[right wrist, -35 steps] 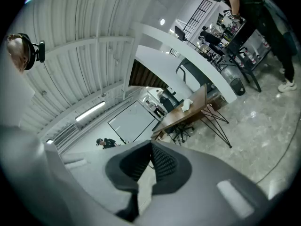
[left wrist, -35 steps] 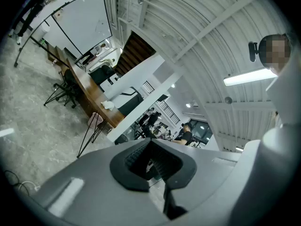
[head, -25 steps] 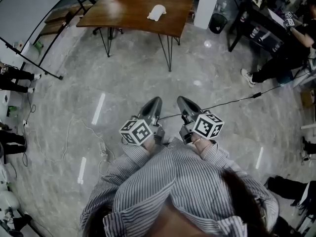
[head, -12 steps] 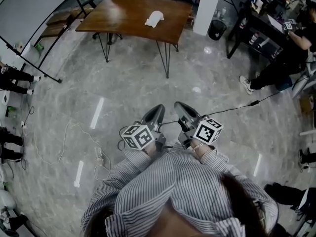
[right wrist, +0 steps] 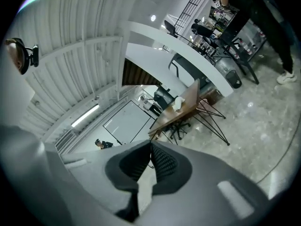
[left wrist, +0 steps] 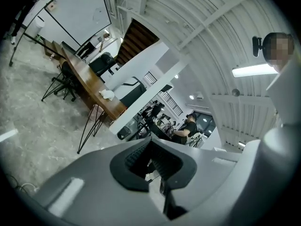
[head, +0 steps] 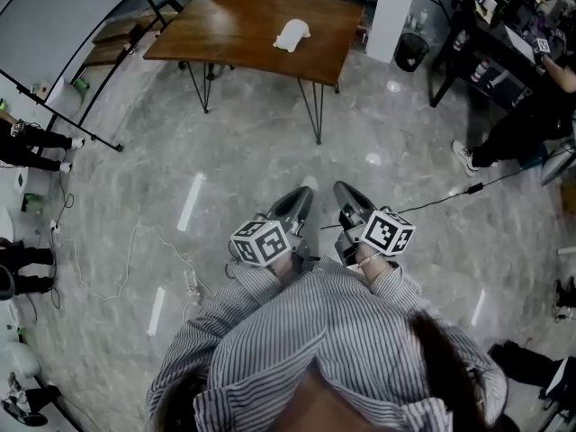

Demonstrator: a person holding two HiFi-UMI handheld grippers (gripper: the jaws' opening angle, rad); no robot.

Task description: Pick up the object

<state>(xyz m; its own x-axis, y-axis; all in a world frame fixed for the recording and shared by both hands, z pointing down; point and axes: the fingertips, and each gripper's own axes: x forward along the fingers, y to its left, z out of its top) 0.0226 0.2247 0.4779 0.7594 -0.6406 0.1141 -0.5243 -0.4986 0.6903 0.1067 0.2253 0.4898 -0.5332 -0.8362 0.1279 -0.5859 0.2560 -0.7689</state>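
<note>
A crumpled white object (head: 291,34) lies on a brown wooden table (head: 234,25) far ahead across the marble floor. It also shows small on the table in the left gripper view (left wrist: 107,94) and the right gripper view (right wrist: 178,103). My left gripper (head: 303,193) and right gripper (head: 341,188) are held side by side close to my body, well short of the table, pointing toward it. In their own views, the left gripper (left wrist: 150,141) and the right gripper (right wrist: 150,145) are both shut with nothing between the pads.
The table stands on thin black hairpin legs (head: 313,106), with chairs (head: 117,39) behind it. A white pillar (head: 394,7) and a black bin (head: 412,50) stand to its right. People sit at a dark desk (head: 504,52) at far right. Cables (head: 126,259) trail over the floor at left.
In the head view both grippers sit slightly lower and further right than before, and the table has shifted a little to the right. Both jaws stayed shut.
</note>
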